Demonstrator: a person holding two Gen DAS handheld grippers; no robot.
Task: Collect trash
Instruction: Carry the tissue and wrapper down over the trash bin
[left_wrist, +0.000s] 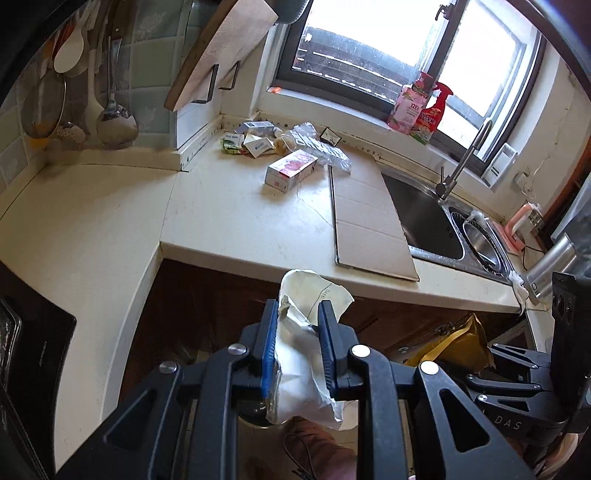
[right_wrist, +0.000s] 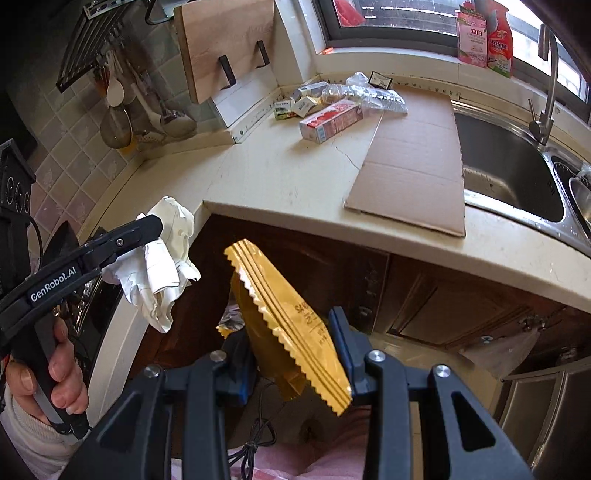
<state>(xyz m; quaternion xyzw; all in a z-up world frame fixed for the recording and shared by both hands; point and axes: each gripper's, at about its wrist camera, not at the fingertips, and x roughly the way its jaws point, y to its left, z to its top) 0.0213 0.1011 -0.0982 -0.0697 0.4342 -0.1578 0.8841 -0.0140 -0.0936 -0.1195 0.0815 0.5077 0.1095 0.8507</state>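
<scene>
Both grippers loaded with trash, held off the counter's front edge.

The left gripper (left_wrist: 297, 314) is clamped on a crumpled white paper wad (left_wrist: 306, 354), which fills the gap between its blue pads and sticks out past the tips. The right gripper (right_wrist: 291, 332) pinches a flat gold foil packet with serrated edges (right_wrist: 291, 321), standing tilted between its jaws. Both loads hang over dark wooden cabinet doors (right_wrist: 424, 295), below the cream stone countertop (left_wrist: 236, 218). Further trash lies well apart at the counter's back corner: a pink-and-white carton (left_wrist: 291, 170), small boxes (left_wrist: 243, 142) and crumpled clear plastic wrap (left_wrist: 325, 147), beside a flat brown cardboard sheet (left_wrist: 369, 218) and steel sink (left_wrist: 428, 218).
</scene>
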